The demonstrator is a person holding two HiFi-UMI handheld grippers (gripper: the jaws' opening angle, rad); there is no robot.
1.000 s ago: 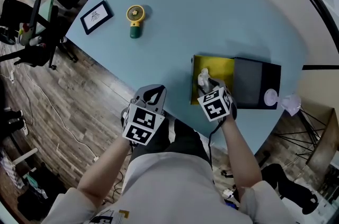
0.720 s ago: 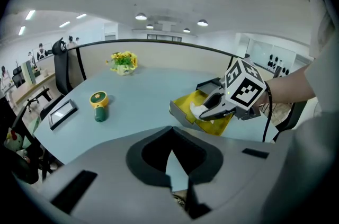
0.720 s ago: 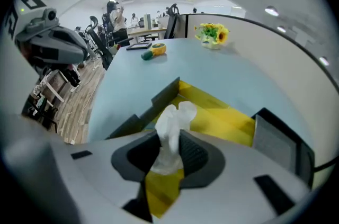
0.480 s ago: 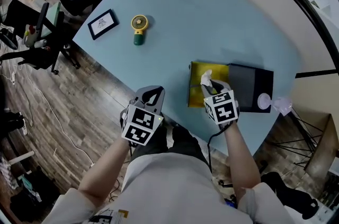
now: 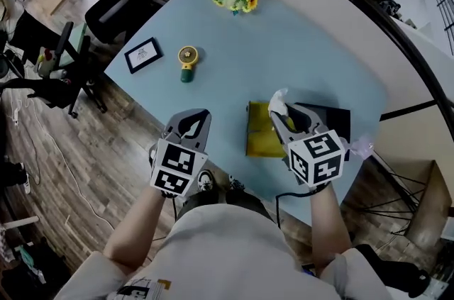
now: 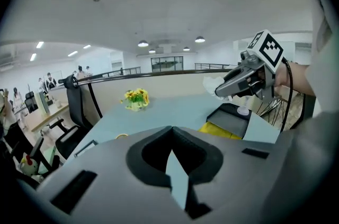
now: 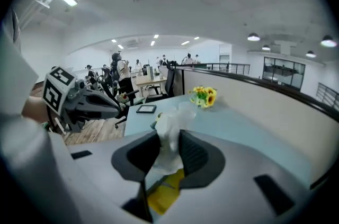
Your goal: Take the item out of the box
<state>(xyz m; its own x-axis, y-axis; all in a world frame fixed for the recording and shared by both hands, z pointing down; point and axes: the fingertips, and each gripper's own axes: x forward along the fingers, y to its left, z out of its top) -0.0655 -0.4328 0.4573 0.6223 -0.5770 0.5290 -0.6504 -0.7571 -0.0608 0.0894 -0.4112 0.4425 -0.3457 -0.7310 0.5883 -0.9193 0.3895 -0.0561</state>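
Pinching the white item (image 7: 169,127) – right gripper (image 7: 168,150) jaws just closed on it, its own view shows; only the head view shows the yellow box (image 5: 261,142) at six o'clock below. Left gripper (image 6: 173,159) jaws together, empty.

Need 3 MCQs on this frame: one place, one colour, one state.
1. Where is the white wrapped item? A in the box; B between the right gripper's jaws; C beside the flowers.
2. The box's inside is: A yellow; B red; C white.
3. The box is: A shut; B taped; C open.
Key: B, the right gripper's jaws pinch it in the air; A, the lining shows yellow; C, its black lid lies aside.
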